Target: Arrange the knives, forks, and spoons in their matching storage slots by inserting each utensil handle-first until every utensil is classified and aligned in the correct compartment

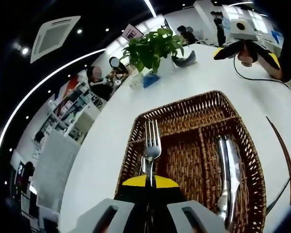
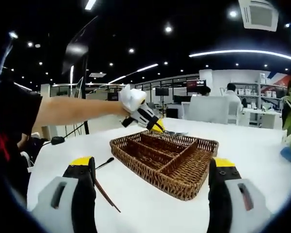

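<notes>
A potted green plant [image 1: 153, 48] is seen at upper centre on the white desk [image 1: 102, 155]; ceiling light strips [image 2: 242, 52] and office shelves [image 1: 70, 104] are seen behind.

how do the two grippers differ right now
The left gripper is shut on a fork over the wicker tray; the right gripper is open and empty, back from the tray. Both have yellow-tipped jaws.
</notes>
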Demonstrator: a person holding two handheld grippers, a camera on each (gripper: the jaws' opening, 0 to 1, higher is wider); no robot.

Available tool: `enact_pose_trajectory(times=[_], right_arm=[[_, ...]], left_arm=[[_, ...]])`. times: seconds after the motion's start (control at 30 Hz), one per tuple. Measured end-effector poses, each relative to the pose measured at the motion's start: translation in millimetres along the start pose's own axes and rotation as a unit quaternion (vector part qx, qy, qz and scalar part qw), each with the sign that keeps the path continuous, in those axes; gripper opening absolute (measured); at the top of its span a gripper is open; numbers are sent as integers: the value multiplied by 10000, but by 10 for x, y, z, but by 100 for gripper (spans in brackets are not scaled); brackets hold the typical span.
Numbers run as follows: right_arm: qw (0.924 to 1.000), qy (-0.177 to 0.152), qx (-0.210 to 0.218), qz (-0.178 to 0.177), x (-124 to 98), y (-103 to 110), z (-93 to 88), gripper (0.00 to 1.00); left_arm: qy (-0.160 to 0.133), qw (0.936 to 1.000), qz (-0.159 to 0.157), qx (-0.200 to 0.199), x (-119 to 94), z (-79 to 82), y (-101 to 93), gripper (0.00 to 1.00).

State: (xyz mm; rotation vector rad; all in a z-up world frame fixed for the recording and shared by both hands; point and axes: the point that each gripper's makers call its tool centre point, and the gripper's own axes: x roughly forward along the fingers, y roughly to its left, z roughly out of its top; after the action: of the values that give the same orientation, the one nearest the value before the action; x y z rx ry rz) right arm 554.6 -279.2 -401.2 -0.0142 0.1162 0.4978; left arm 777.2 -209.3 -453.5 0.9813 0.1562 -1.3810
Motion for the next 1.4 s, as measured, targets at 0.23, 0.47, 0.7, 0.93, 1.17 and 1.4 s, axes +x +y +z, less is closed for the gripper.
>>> enact_pose_trajectory(times=[0.23,0.47,0.7,0.93,1.17,1.4], right_arm=[[9999,28,-56,91,11,3,-13,99],[9999,-6,-41,166,30,32,-2,99],[9998,12,-75,172,32,34,-13,99],[9998,14,-66,177,33,48,-17,99],[9998,68,-96,174,34,71,-42,99],[9998,74,-109,129,28,68,-51,99]], left_arm=[[129,9999,-2,-53,99,-170,-82,1],[165,9998,-24,-96,138,-236,-148,1],[156,9998,-85,-67,173,-239,-202,1],[298,9994,-142,57,235,-325,-250,1],[329,9992,-168,126,264,-355,-268,1],[269,9992,-294,79,316,-369,-302,1]])
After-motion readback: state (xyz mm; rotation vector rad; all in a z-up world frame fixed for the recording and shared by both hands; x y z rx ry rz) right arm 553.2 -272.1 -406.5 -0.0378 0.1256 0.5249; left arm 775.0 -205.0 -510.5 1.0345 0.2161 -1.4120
